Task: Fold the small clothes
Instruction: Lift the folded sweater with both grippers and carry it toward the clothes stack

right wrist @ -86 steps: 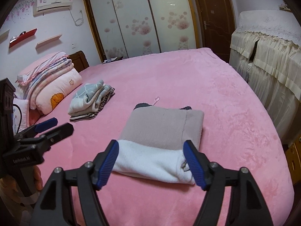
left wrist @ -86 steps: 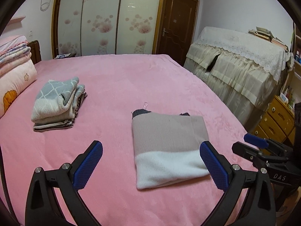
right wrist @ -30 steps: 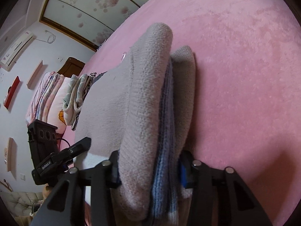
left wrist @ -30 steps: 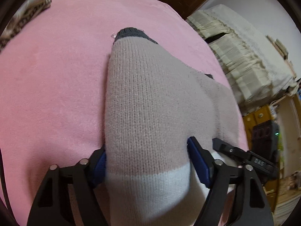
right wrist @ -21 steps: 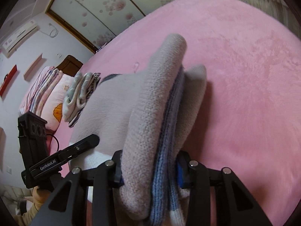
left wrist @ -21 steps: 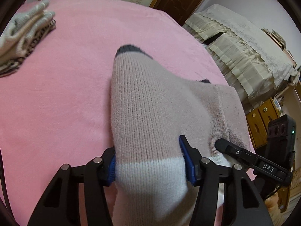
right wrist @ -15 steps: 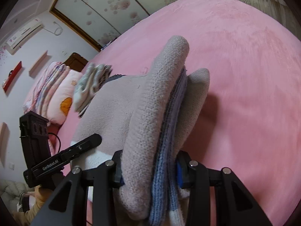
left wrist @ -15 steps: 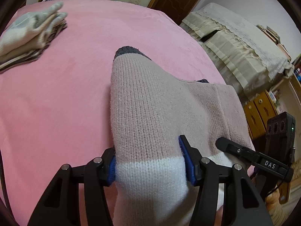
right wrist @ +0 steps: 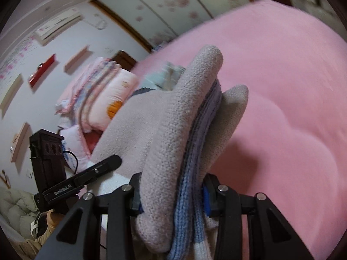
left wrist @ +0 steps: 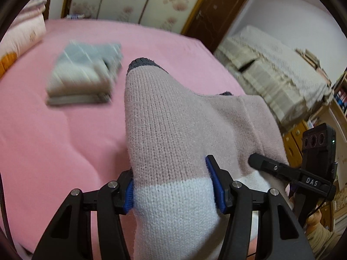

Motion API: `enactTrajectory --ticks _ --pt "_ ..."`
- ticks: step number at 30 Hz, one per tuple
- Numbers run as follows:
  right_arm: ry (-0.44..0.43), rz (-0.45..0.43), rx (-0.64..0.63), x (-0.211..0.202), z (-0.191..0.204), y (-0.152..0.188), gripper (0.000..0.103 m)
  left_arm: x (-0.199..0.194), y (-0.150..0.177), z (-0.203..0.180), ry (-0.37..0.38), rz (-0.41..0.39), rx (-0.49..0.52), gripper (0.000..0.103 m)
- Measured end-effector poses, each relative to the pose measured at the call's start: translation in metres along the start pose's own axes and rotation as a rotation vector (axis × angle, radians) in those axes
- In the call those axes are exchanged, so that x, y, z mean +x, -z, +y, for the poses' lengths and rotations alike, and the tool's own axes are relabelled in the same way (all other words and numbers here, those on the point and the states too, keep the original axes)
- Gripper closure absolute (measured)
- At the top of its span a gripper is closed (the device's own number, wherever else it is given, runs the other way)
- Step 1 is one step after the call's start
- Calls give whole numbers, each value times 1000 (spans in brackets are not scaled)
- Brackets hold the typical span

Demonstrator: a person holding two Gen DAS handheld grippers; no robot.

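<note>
A folded knit sweater [left wrist: 169,134], beige with a white band and dark collar, is held up off the pink bed between both grippers. My left gripper [left wrist: 173,186] is shut on its near left end. My right gripper [right wrist: 173,197] is shut on the near right end of the sweater [right wrist: 171,130], where blue inner layers show at the fold. The right gripper shows at the right of the left wrist view [left wrist: 282,171]; the left gripper shows at the left of the right wrist view [right wrist: 91,173].
A stack of folded clothes [left wrist: 84,73] lies on the pink bed [left wrist: 43,130] ahead to the left, blurred. Pillows and folded quilts [right wrist: 97,99] sit at the headboard. A covered cabinet [left wrist: 271,69] and drawers stand to the right of the bed.
Both grippers closed on the folded sweater's near ends and lifted it off the bed. Over the last half second they carried it left, toward the stack of folded clothes.
</note>
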State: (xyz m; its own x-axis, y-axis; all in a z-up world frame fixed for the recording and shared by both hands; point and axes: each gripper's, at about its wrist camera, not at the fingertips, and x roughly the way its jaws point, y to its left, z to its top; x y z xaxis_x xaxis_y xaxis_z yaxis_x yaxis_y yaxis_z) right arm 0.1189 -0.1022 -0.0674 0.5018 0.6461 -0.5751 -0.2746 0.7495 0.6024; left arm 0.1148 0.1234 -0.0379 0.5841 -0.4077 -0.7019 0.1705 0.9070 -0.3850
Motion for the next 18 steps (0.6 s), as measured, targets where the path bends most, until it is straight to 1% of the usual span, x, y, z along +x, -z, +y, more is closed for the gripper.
enactTrajectory --ticks 1,2,3,4,5,7,8,9,10,11,12,14,17,18 --pt "-11 -10 -18 7 14 -13 65 -13 -24 14 -5 -25 7 48" --pt "-23 -24 -40 18 34 -33 65 -18 -38 22 -8 -40 14 48" --pt "-34 -35 -50 24 44 -45 65 -28 -61 35 -16 -69 29 48" --pt "-48 -51 -68 36 62 -66 65 -36 -86 48 -25 -102 44 48" --pt "-57 -67 -80 46 74 -81 65 -39 -102 56 -30 -118 54 48" --pt "-79 -93 -100 74 100 -121 65 -45 -149 83 -48 -168 72 47" --pt "-85 -99 -101 86 110 -137 65 -45 -169 95 -55 -177 77 47" --pt "-91 -111 -102 102 119 -155 65 -44 -194 114 -69 -204 76 47" --pt "-100 -118 -102 125 130 -177 65 -40 -214 129 -78 -212 82 47" --pt "-98 -125 -104 137 133 -188 65 -36 -225 139 -83 -217 82 47" --pt "-97 -132 -102 155 138 -202 65 -29 -242 157 -91 -225 78 46" --pt "-83 -126 -104 201 145 -228 65 -8 -266 184 -96 -222 57 46" --pt "-68 -107 -85 252 139 -246 65 30 -286 229 -104 -206 20 46" --pt "-48 -97 -80 275 133 -250 65 48 -289 244 -99 -188 -4 46"
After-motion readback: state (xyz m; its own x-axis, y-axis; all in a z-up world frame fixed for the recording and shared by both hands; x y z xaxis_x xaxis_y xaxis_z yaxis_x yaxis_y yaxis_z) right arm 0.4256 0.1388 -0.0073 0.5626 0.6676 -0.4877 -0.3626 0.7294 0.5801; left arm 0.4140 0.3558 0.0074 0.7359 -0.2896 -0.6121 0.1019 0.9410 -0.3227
